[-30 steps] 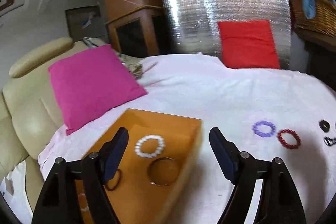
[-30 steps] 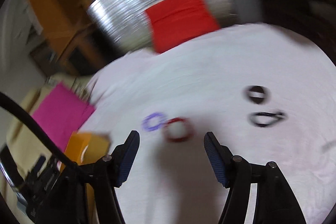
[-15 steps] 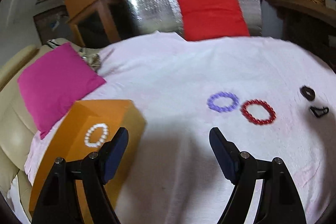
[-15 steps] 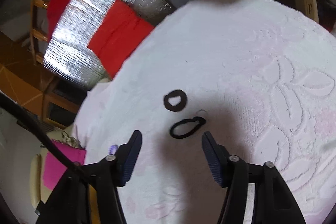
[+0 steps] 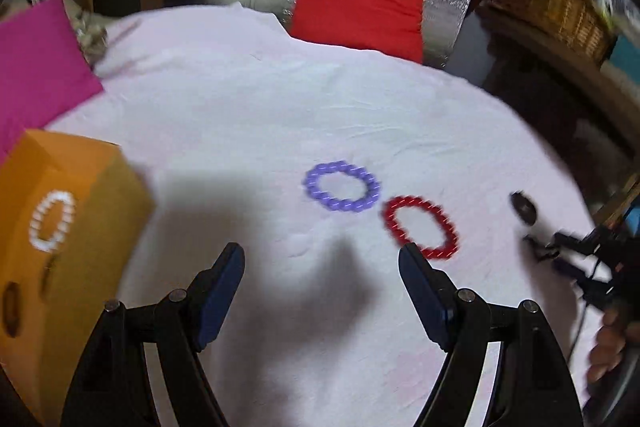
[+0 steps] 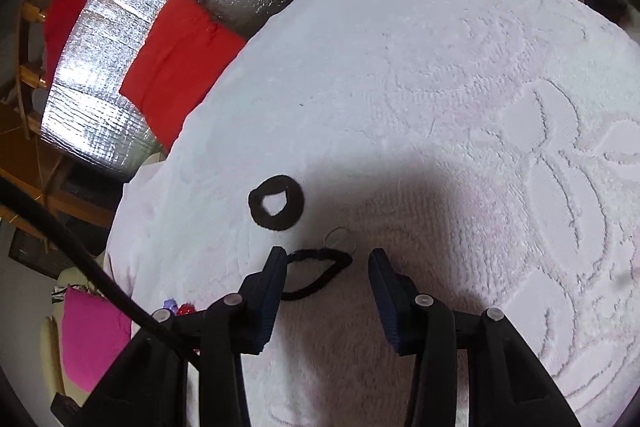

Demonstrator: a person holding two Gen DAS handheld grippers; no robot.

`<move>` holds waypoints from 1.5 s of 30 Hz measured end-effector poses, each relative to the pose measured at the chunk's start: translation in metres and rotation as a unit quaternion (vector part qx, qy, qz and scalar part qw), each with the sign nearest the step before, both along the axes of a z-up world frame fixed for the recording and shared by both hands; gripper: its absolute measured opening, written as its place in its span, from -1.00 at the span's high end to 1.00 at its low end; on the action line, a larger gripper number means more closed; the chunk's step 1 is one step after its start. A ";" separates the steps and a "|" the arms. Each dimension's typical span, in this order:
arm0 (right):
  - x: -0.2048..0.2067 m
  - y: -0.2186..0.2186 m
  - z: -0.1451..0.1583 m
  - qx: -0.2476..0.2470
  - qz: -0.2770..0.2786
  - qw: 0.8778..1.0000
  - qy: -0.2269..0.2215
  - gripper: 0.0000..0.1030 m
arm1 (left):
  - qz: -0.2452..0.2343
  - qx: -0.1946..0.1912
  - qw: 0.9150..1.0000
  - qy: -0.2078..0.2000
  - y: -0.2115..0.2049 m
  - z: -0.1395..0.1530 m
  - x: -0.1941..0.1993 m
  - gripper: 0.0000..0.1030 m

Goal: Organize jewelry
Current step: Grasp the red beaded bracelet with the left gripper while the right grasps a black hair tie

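Soft, even light falls on the white towel (image 5: 248, 115), and broad gripper shadows darken its near part in both views. The left wrist view is motion-blurred, smearing the purple bracelet (image 5: 341, 186) and red bracelet (image 5: 420, 227). Fisheye distortion bends both views, with black corners

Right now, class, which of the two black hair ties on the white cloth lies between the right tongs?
The thin black hair tie, a flattened loop between the open right tongs, which have just been closing. The thick round one lies beyond them.
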State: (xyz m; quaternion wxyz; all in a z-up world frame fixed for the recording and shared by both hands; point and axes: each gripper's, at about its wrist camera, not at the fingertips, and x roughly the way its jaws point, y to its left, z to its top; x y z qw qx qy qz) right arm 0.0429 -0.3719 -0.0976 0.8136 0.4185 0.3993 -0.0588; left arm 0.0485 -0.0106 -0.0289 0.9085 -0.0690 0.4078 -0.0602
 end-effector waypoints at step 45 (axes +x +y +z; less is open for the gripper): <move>-0.010 0.008 0.021 -0.003 0.032 0.998 -0.053 0.71 | -0.063 0.004 0.998 -0.004 -0.027 0.003 -0.001 0.82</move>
